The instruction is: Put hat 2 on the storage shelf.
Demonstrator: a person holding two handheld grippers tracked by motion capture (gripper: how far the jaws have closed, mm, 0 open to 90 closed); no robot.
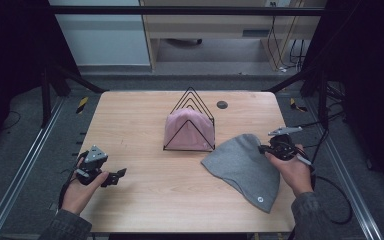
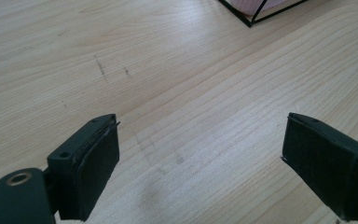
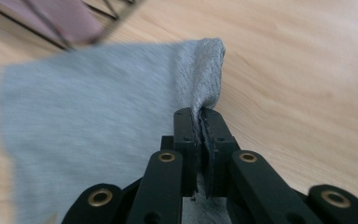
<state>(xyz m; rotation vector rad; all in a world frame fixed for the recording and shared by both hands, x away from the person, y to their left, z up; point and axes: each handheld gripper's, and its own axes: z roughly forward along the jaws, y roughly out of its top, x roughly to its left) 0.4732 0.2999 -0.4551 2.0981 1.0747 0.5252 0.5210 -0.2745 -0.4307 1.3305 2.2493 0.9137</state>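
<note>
Nearest to me, at the bottom left of the high view, my left claw [image 1: 111,176] sits low over bare table [image 1: 130,130], held in a hand with its jaws spread wide and nothing between them; in the left gripper view I see wood grain between the two black pads [image 2: 91,163] and a corner of the wire rack [image 2: 261,11] far off. I judge it is parked there to stay clear while the other side works, and perhaps to be ready to help with the cloth. Moving right, the rack [image 1: 190,122] stands mid-table with a pink hat [image 1: 190,131] tucked upright in its triangular wires, which I take as the model for where the next one goes. Just right of it and toward me lies the grey hat [image 1: 244,167], mostly flat on the table, its near end reaching toward the table edge. At its far right edge my right claw [image 1: 266,149] is clamped on the cloth: in the right gripper view the jaws meet tight on a pinched-up fold of the grey knit [image 3: 205,79], which rises in a ridge from the pads. Gripping at the rim, I judge, lets the hat hang open enough to slide into a free slot of the rack.
</note>
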